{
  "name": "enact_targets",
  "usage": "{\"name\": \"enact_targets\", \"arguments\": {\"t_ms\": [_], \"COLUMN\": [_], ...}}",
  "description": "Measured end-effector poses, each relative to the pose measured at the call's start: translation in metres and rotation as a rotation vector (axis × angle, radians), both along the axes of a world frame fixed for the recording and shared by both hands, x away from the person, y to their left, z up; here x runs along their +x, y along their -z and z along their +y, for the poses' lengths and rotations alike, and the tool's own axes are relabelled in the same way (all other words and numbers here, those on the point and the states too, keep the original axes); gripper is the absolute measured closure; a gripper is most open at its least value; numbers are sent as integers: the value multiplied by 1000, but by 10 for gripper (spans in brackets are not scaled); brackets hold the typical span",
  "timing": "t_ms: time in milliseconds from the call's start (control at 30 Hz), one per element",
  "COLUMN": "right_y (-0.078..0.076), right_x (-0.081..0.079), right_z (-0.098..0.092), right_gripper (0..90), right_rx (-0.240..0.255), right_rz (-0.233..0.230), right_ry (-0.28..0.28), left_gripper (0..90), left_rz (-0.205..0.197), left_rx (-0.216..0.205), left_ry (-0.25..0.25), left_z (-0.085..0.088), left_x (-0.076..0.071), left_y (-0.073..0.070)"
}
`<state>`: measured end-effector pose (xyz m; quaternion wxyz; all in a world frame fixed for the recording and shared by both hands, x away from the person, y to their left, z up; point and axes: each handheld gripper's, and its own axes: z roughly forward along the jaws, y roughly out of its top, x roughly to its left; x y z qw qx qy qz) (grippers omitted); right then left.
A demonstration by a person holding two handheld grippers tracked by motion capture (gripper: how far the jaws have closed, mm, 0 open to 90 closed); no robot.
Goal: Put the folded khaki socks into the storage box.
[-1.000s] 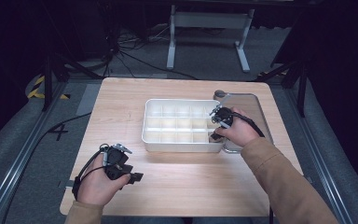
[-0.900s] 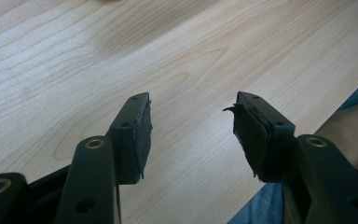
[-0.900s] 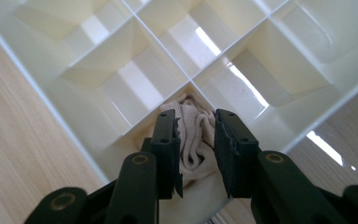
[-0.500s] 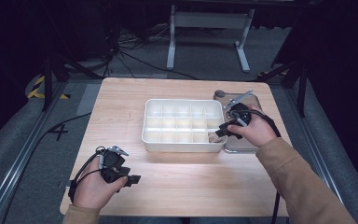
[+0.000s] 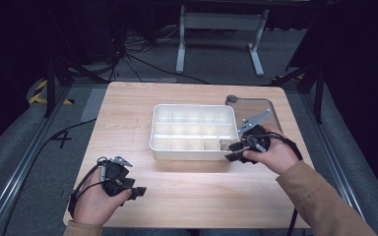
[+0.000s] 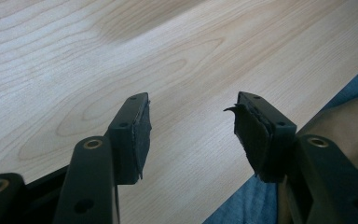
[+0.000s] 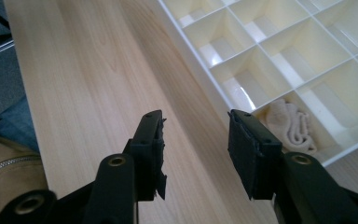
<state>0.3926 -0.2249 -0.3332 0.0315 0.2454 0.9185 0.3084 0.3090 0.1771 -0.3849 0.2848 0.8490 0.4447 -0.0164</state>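
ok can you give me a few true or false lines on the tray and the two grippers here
1. The white compartment tray sits on the wooden table. True.
2. The right gripper is clamped on the pale item. False: its jaws stand apart with nothing between them, having just been opening; the item lies in a corner compartment.
3. The left gripper is open over bare wood. True.
4. Every compartment of the tray holds something. False: the ones that show in the right gripper view are bare, apart from the one with the pale item.
5. The left gripper is inside the tray. False: it is near the table's front edge, away from the tray.
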Motion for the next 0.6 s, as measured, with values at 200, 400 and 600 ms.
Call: {"name": "enact_targets", "arguments": {"t_ms": [200, 400, 600], "right_y": [7, 19, 40], "right_x": [-18, -34, -45], "right_z": [-1, 0, -4], "right_gripper": [513, 477, 434], "right_rx": [7, 4, 14], "right_rz": [-7, -4, -10], "right_ry": [-27, -39, -7], "left_gripper": [463, 457, 453], "left_rz": [4, 4, 12], "left_rx": [-2, -1, 1], "left_ry": [10, 10, 14], "left_z": [-1, -3, -3], "left_x": [1, 0, -1], "left_y": [0, 0, 0]}}
